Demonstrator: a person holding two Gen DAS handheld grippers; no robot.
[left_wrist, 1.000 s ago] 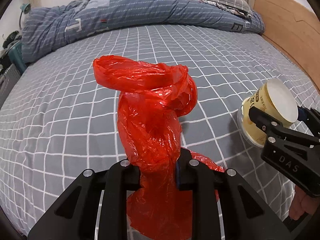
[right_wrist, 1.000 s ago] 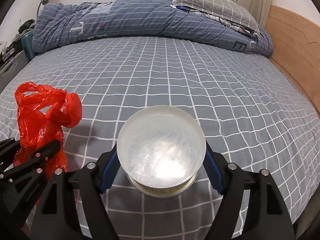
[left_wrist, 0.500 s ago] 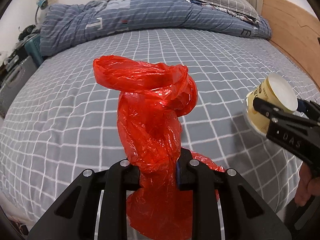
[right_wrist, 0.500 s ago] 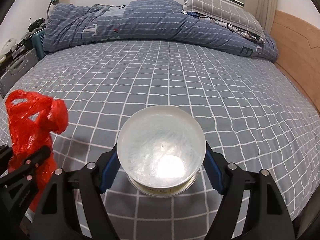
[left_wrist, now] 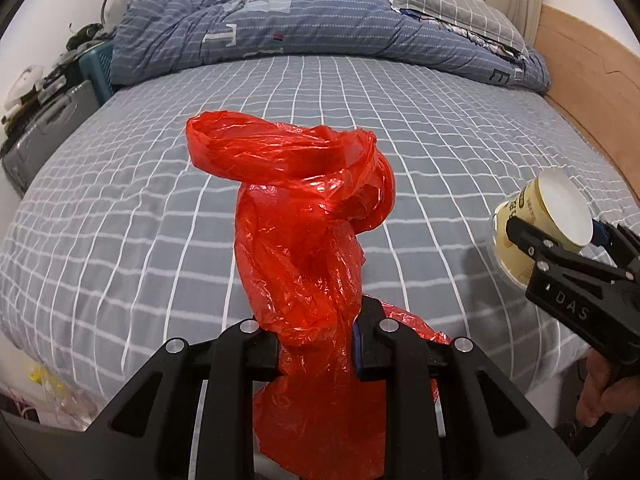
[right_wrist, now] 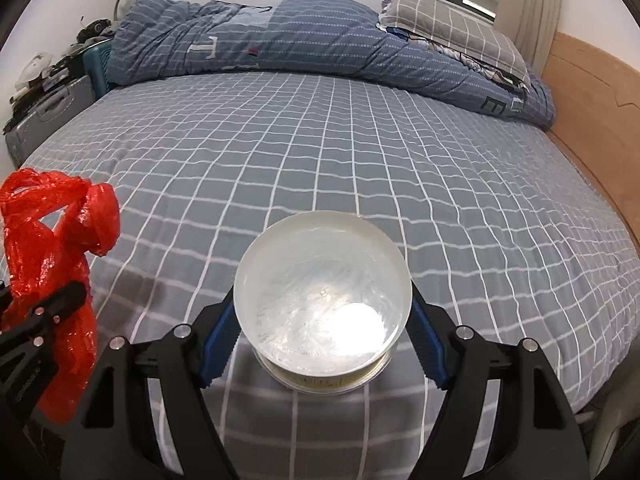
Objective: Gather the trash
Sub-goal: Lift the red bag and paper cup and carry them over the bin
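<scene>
Hanging above the grid-patterned bed (right_wrist: 360,152) are two pieces of trash: one crumpled, glossy red plastic bag (left_wrist: 308,240) pinched tight in the left gripper (left_wrist: 316,346) at 9 o'clock, and one pale yellow cup (right_wrist: 323,300), bottom up, clamped in the right gripper (right_wrist: 323,344).

I am reading the raised letters "DAS" on the black body of the right gripper (left_wrist: 560,246) in the left wrist view. I am seeing a large pale "T" and, farther right, an "E" on a dark patch, both on the blue striped duvet (right_wrist: 304,40). The yellow cup (left_wrist: 536,224) is carrying dark print on its side, but it is staying too small to read.
</scene>
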